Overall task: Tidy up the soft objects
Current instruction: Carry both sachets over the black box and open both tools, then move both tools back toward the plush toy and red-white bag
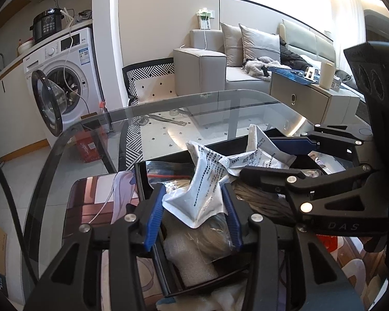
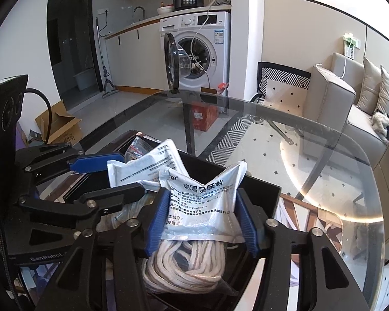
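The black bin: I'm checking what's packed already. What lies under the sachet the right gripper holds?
Under the sachet in the black bin: bagged coiled rope. Anything beneath is hidden.

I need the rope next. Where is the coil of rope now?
The coil of rope lies in the black bin on the glass table, low in the right wrist view, directly under the sachet pinched by the right gripper.

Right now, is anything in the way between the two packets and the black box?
Nothing visible. The left tool and right tool each pinch a silver packet right over the black box, above the rope bundle.
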{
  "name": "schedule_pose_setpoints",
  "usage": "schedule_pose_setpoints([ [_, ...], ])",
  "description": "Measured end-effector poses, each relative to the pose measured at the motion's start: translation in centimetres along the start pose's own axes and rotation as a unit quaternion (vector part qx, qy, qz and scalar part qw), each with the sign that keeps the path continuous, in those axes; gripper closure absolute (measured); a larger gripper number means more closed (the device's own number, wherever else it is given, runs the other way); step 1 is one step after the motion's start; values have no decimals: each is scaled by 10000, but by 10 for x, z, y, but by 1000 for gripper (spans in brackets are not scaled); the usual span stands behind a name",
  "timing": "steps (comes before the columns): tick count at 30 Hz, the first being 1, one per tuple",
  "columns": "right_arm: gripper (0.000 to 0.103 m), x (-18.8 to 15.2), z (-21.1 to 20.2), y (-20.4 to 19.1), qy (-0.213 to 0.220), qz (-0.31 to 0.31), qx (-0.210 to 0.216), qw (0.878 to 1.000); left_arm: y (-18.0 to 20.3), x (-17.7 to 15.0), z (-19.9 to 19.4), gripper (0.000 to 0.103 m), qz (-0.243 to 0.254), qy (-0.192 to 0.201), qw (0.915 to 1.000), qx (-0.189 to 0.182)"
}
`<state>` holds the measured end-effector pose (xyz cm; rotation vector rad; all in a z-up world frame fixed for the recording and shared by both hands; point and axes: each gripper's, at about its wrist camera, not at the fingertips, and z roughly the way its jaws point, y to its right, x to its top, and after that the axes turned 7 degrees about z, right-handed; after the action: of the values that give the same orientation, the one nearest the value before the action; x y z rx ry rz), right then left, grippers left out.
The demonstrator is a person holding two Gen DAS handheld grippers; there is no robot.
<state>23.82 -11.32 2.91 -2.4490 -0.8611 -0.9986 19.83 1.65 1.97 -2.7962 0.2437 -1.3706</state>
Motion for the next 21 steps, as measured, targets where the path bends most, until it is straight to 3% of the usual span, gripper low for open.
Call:
schedule_pose_setpoints([
  [7, 20, -2, -24, 4, 189, 23, -62, 9998, -1, -3, -14, 49, -54, 42, 9999, -83],
  [9, 11, -4, -34, 5, 279, 45, -84, 9996, -1, -3, -21, 38, -43, 85, 9999, -59],
  [11, 9, -7, -45, 4, 373, 37, -88, 9993, -3, -4, -27, 35, -75, 134, 9999, -18],
  [18, 1, -21, -75, -3, 548, 93, -95, 9984, -10, -11, -46, 2, -282, 261, 9992, 56],
  [21, 1, -30, -87, -3, 578, 182, -80, 9981, -12, -16, -55, 0, -330, 315, 9989, 95],
])
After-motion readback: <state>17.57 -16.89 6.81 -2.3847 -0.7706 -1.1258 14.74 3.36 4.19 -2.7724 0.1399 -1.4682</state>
